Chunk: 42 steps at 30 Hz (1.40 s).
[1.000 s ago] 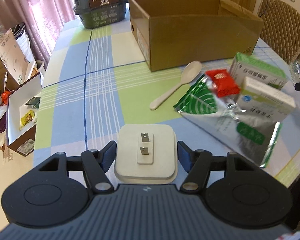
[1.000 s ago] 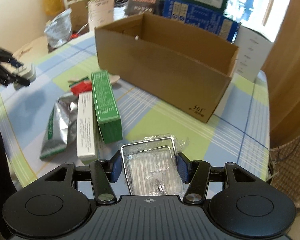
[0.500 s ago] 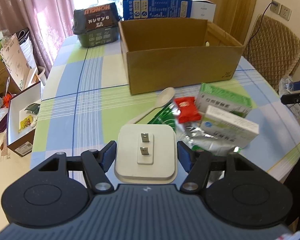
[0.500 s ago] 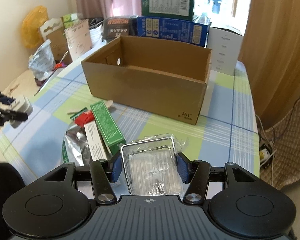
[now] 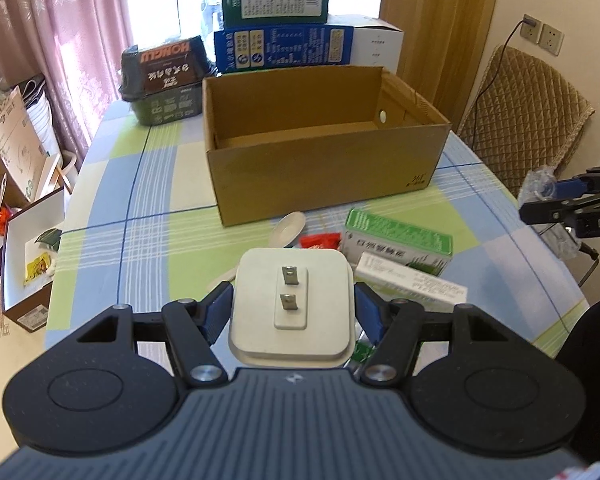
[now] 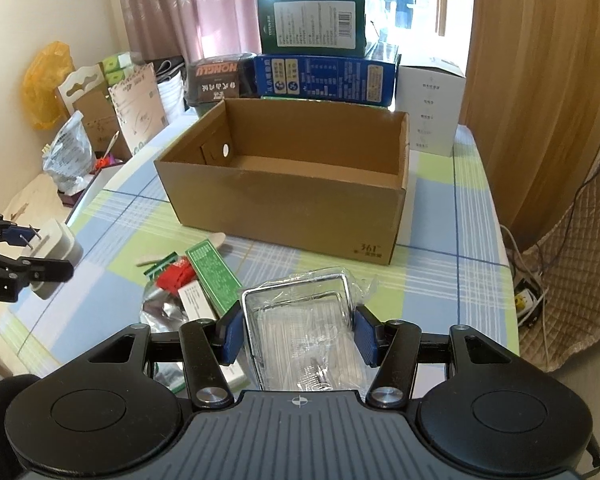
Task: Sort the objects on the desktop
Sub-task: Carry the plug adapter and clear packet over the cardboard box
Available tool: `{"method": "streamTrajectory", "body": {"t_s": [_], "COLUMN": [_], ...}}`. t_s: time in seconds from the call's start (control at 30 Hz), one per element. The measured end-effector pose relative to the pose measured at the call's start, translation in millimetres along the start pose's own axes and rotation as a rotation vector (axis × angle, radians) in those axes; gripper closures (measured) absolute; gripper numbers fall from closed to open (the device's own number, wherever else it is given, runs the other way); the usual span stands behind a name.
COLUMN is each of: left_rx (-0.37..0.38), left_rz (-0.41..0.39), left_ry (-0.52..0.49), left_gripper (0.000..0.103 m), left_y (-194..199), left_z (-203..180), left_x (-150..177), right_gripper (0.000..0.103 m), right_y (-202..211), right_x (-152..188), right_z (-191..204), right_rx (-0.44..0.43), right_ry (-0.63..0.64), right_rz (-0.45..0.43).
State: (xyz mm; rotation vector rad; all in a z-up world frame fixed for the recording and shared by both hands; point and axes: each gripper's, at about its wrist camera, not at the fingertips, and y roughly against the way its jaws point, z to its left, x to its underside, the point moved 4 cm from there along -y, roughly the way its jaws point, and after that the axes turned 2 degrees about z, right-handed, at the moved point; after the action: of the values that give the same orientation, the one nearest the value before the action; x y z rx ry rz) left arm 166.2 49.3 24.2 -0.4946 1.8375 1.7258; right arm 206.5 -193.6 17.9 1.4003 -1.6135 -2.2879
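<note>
Left claw (image 5: 293, 309) grips the white plug (image 5: 292, 304), right claw (image 6: 298, 334) grips a clear pack (image 6: 304, 340), both above the surface (image 5: 100, 248) w/ the open box (image 5: 324, 168) ahead. Btwn claws and box lie a green carton (image 5: 396, 236), white carton (image 5: 414, 282), red packet (image 5: 320, 240) and spoon (image 5: 286, 230).

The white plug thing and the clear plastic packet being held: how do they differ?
The white plug adapter is opaque, solid and rounded, with two metal prongs facing the camera; the clear plastic packet is see-through, crinkly and loosely wrapped. The adapter sits in the left hand-held gripper, the packet in the right hand-held gripper. Both are clamped between blue pads, held above the checked tablecloth, facing the open cardboard box.
</note>
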Motion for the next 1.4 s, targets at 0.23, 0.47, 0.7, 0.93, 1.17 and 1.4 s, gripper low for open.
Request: {"method": "streamTrajectory", "body": {"t_s": [0.23,0.47,0.7,0.93,1.17,1.4], "left_rx": [0.006,-0.001,-0.001,-0.002,-0.003,-0.007], "left_rz": [-0.003,-0.004,-0.003,0.001,0.004,0.005], "left_ry": [-0.018,-0.034,-0.037,-0.042,-0.051,-0.06], "left_gripper": [0.043,0.043,0.043,0.043,0.043,0.043], "left_y": [0,-2,-7,-14,-24,-41], "left_z": [-11,-15,-18,-17,-15,-10], "left_x": [-10,-19,-25,-37,-53,-77], "right_gripper": [0.051,0.051,0.051,0.051,0.051,0.051], "right_y": [-3,-7,-11,-21,-34,-51], "right_x": [-6,-11,-17,-32,-52,-76], "right_z": [4,4,2,1,0,-5], "right_rx": [0.002,0.002,0.001,0.003,-0.001,-0.015], "right_ry": [0.012,0.014,0.014,0.021,0.035,0.039], "right_rz": [-0.003,-0.005,-0.002,0.002,0.001,-0.004]}}
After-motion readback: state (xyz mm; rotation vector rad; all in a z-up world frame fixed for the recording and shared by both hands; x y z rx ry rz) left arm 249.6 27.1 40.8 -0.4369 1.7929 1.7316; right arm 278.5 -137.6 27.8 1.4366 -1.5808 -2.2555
